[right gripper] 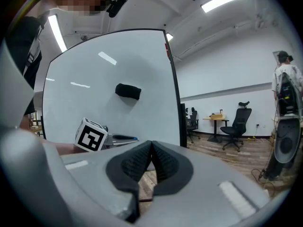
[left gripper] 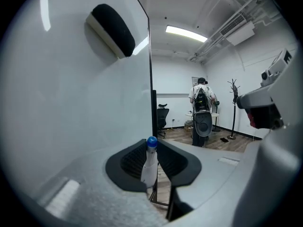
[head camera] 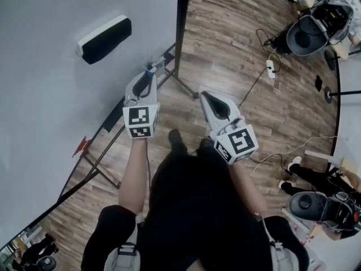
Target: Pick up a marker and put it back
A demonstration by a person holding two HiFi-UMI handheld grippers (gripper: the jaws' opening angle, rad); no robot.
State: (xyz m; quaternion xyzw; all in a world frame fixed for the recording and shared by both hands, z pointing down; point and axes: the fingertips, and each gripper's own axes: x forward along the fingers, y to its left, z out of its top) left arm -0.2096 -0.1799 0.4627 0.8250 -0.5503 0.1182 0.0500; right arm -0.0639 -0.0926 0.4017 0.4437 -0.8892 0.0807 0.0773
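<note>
A white marker with a blue cap (left gripper: 149, 167) stands upright between the pads of my left gripper (left gripper: 151, 148), which is shut on it. In the head view that left gripper (head camera: 148, 75) is held close to the lower edge of the whiteboard (head camera: 51, 100), and the blue cap (head camera: 149, 72) shows at its tip. My right gripper (head camera: 204, 97) hangs to the right, away from the board, over the wooden floor. Its pads (right gripper: 142, 162) meet with nothing between them. The right gripper view also shows the left gripper (right gripper: 118, 138) in front of the whiteboard (right gripper: 94, 112).
A black and white eraser (head camera: 104, 38) clings to the whiteboard above the left gripper. The board's black stand legs (head camera: 186, 86) reach across the floor. A power strip and cables (head camera: 271, 68) lie at the right. A person with a backpack (left gripper: 202, 98) and office chairs (right gripper: 236, 126) stand far off.
</note>
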